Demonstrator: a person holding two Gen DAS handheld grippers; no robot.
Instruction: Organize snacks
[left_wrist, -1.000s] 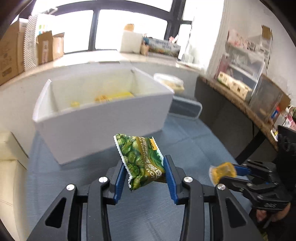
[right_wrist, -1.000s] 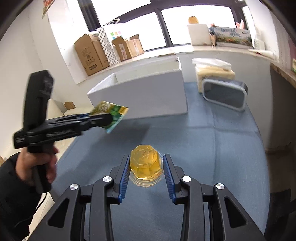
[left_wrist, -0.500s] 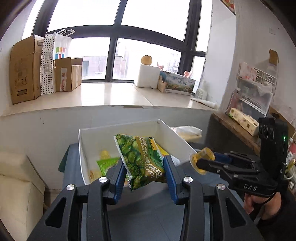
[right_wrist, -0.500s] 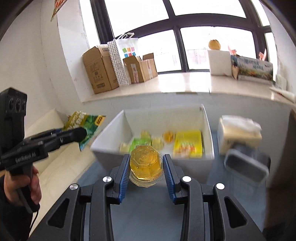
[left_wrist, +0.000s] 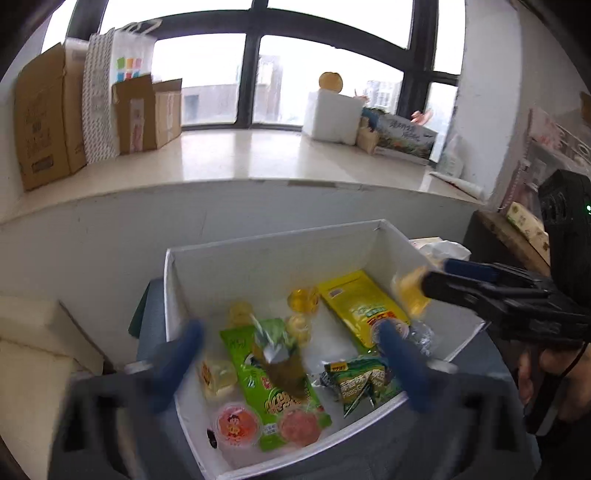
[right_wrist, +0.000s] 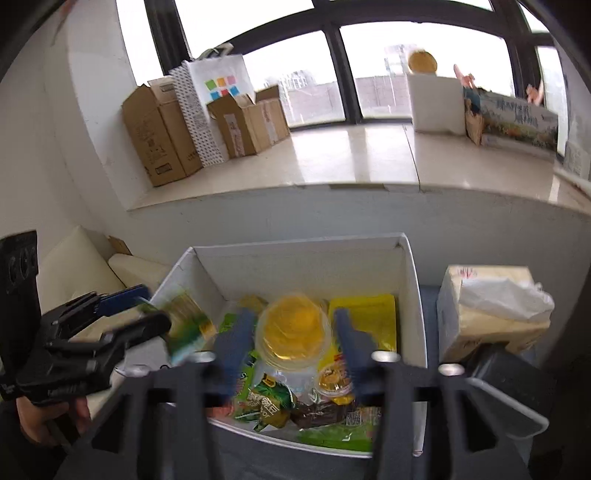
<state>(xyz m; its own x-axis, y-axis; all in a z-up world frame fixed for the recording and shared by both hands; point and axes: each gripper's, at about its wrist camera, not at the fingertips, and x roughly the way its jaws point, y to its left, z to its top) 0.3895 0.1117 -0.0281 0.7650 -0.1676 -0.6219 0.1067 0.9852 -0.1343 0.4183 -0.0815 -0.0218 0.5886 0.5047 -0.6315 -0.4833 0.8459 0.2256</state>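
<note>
A white box (left_wrist: 273, 240) holds several snacks: yellow and green packets, jelly cups. My left gripper (left_wrist: 289, 326) hovers over its near left part with its jaws opening wide. The green pea packet (left_wrist: 277, 350) is a blur between the fingers, clear of both pads. My right gripper (right_wrist: 292, 314) hangs over the same box (right_wrist: 295, 240), its jaws opening too. The yellow jelly cup (right_wrist: 293, 328) sits between the fingers with small gaps on each side. Each view also shows the other gripper: the right gripper (left_wrist: 432, 275) and the left gripper (right_wrist: 155, 306).
A tissue pack (right_wrist: 491, 310) and a dark lidded container (right_wrist: 509, 387) stand right of the box on the blue-grey table. Cream cushions (left_wrist: 37, 350) lie to the left. Cardboard boxes (right_wrist: 159, 140) and a paper bag line the window sill behind.
Both grippers came forward and up from the open table to above the white box. Their jaws went from shut on the pea packet and the jelly cup to spread apart, freeing both.
</note>
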